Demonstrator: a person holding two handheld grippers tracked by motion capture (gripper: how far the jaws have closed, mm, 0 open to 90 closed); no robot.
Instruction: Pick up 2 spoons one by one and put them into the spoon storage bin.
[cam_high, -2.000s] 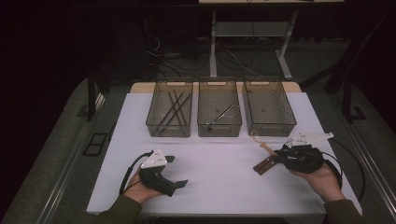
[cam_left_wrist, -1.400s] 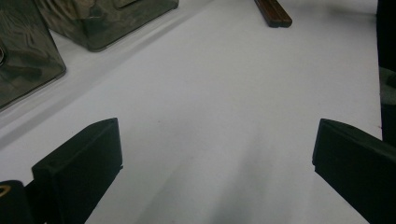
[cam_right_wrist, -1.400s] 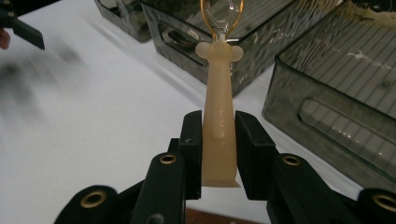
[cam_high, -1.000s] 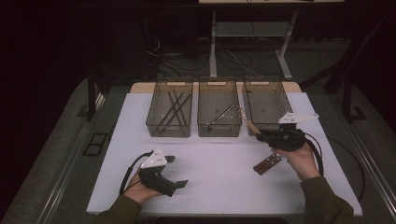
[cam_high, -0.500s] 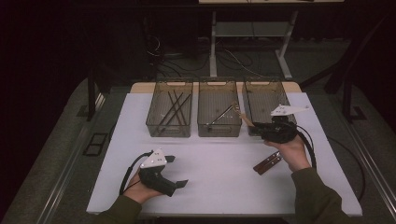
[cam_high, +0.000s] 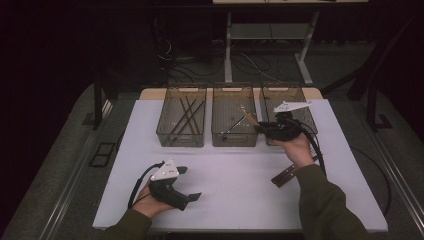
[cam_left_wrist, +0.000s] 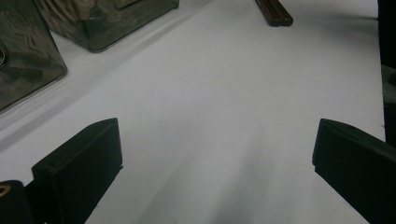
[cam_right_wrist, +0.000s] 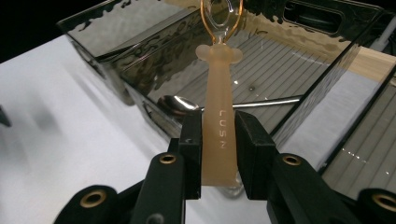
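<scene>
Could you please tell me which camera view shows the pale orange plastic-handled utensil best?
The right gripper view: the pale orange plastic-handled utensil stands close up, clamped between the right tongs. The high view shows it as a small sliver over the middle bin.

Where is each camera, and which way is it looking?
High view: sits above the person's side, looking forward and down on the table; both hands, the left gripper and right gripper show.
Left gripper view: rides that gripper, looking across the table past its two open jaws.
Right gripper view: rides that gripper, looking along jaws shut on a peach-coloured utensil at the middle bin.
Shared: the brown stick shows in high and left gripper views.
</scene>
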